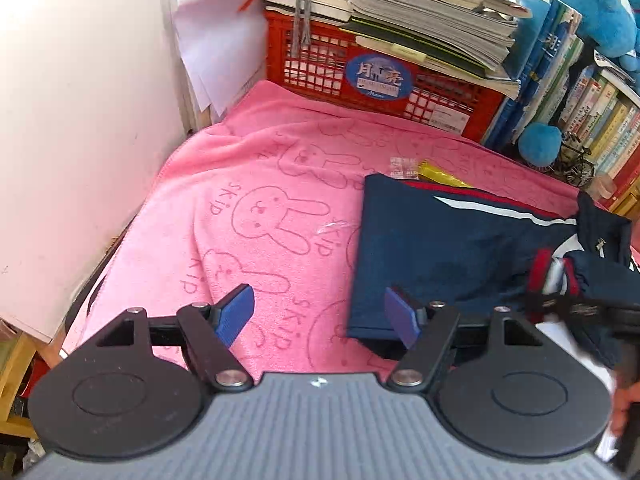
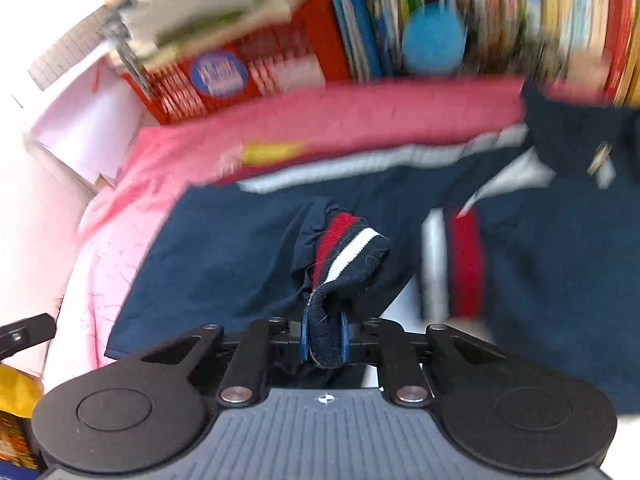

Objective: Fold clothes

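Note:
A navy jacket (image 1: 440,248) with red and white stripes lies on a pink rabbit-print towel (image 1: 272,208). My left gripper (image 1: 320,316) is open and empty, low over the towel at the jacket's near left corner. My right gripper (image 2: 325,340) is shut on the jacket's striped sleeve cuff (image 2: 344,256) and holds it above the jacket body (image 2: 224,252). In the left wrist view the right gripper with the cuff (image 1: 552,276) shows at the right edge. The right wrist view is motion-blurred.
A red crate (image 1: 360,76) under stacked books (image 1: 432,12) stands behind the towel. A bookshelf (image 1: 600,120) and blue plush toys (image 1: 600,4) are at the back right. A white wall (image 1: 80,120) is on the left. A yellow packet (image 1: 440,176) lies behind the jacket.

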`<action>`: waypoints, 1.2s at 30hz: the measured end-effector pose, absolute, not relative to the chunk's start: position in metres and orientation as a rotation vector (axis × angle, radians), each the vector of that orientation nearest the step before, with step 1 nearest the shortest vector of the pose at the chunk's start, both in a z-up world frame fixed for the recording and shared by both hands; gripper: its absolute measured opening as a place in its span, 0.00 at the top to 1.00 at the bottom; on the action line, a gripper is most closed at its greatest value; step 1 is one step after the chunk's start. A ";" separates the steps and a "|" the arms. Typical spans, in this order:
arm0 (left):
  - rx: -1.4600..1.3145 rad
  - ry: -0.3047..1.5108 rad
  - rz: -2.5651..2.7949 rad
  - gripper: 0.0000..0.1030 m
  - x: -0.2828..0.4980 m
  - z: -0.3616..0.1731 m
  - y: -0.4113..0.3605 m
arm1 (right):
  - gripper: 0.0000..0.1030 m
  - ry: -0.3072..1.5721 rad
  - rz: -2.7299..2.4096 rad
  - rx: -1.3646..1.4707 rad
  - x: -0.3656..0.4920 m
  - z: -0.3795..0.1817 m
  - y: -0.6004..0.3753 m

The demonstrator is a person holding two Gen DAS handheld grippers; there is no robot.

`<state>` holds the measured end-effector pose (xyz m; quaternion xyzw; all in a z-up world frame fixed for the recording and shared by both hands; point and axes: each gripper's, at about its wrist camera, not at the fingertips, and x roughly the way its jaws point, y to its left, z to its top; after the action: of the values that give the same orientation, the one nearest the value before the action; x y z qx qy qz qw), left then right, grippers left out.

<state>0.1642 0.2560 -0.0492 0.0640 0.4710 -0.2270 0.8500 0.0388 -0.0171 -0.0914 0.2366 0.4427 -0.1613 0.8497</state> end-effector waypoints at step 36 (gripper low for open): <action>0.469 0.823 -0.714 0.21 0.011 -0.075 0.007 | 0.20 0.945 -0.815 0.308 -0.220 -0.080 -0.251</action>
<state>0.0113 0.0068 -0.0748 0.2210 0.3877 -0.3363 0.8293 -0.2200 -0.2508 -0.0796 0.1437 0.4405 -0.3800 0.8006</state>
